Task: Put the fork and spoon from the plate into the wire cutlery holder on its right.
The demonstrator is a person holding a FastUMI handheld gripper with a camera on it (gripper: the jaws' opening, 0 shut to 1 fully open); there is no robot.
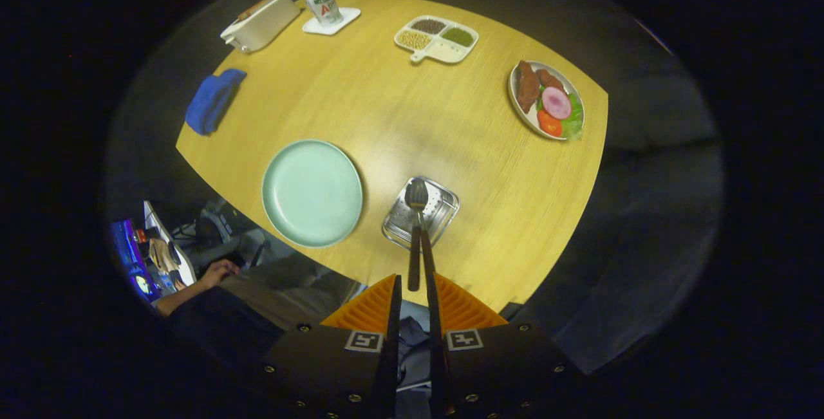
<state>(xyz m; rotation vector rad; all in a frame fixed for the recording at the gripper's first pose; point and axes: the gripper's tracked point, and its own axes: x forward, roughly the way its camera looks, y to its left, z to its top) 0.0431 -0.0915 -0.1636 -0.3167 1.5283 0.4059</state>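
I have the gripper high above the worktop, its fingers clenched on a long utensil handle that runs out ahead of them. Two utensils lie nearly along one line there, a spoon with its bowl over the wire cutlery holder and a second dark handle just beside it; I cannot tell which handle the fingers press on, or whether the other piece is the fork. The holder sits low in the frame, centre, just right of the pale green plate, which is bare. Farther up the frame I see a divided dish of beans, a plate of food at the right, a small bottle on a coaster, a white box and a blue cloth at upper left. A person's hand rests at lower left.
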